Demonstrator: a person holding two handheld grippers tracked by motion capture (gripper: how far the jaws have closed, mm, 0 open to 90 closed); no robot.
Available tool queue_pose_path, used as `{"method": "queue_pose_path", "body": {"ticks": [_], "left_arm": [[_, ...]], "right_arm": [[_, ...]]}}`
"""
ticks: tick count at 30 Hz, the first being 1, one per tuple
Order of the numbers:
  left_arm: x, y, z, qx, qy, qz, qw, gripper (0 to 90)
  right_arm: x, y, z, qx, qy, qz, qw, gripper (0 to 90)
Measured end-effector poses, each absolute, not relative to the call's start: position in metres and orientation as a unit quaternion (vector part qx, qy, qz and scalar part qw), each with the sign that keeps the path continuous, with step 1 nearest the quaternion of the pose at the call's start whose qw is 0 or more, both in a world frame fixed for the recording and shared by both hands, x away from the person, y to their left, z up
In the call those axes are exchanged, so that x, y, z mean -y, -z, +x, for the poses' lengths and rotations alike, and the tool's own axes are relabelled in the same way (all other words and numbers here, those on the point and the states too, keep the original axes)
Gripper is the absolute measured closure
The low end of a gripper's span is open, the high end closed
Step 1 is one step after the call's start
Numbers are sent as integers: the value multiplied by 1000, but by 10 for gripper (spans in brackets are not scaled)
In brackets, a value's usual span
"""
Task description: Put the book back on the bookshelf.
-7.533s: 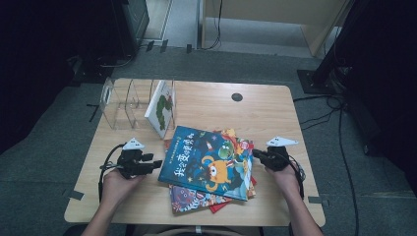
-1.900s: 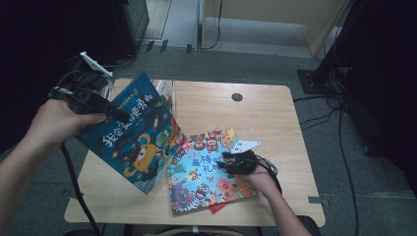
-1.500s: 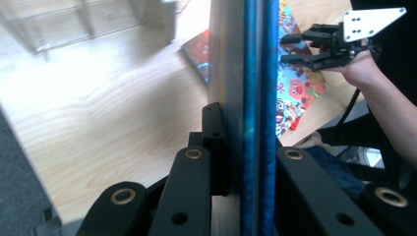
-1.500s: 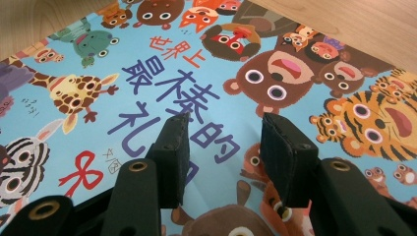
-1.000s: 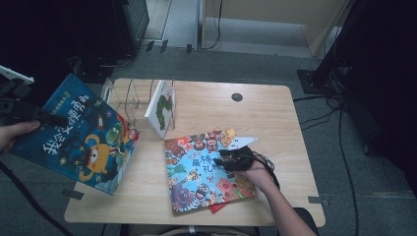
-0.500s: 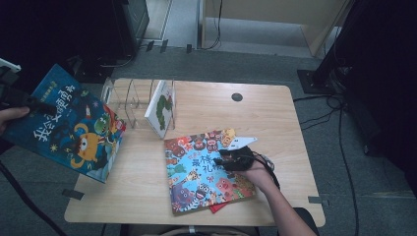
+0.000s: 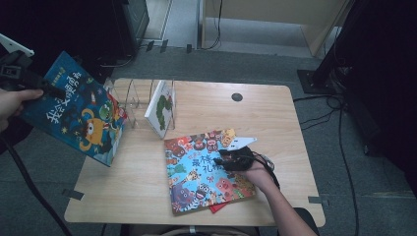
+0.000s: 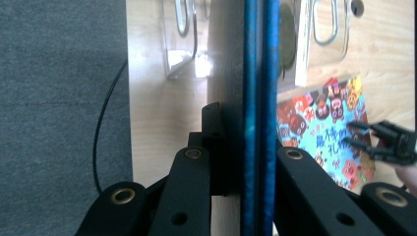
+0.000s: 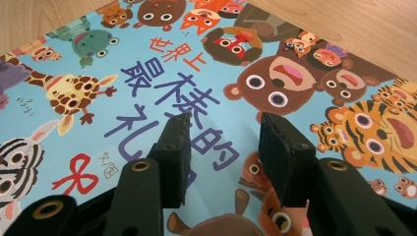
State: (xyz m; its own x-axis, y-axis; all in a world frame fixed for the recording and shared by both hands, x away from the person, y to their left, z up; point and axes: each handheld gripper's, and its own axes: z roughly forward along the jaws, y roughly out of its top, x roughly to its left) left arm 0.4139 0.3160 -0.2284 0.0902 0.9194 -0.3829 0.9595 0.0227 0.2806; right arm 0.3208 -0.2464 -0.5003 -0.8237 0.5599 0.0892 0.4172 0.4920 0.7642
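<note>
High cam sat above my side, looking fwd and down over the whole desk (image 7: 147, 196). My gripper cams rode close along the jaws; left cam and high cam shared the animal book (image 8: 324, 132) (image 7: 206, 172).

tools (image 9: 223, 142) — 2 black jaws each | brass-ringed pivot holes | black cable — grey 3-cornered plate

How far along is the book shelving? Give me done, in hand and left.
Done: one white book stands upright in the clear rack. In hand: the left gripper is clamped on the dark blue book, held in the air off the table's left edge near the rack. Left: the animal-cover book lies flat with a red one beneath; the right gripper rests on it, jaws apart.
</note>
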Motion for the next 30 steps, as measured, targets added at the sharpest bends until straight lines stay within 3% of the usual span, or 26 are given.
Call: {"method": "queue_pose_path", "body": {"ticks": [17,30], "left_arm": [[-314,247,466,-685,51,678,262,826],[-318,261,485,-690,47,673,263,824]], "right_arm": [[239,500,315,-862,-412,283,89,539],[241,501,309,-861,-413,282,98,533]]}}
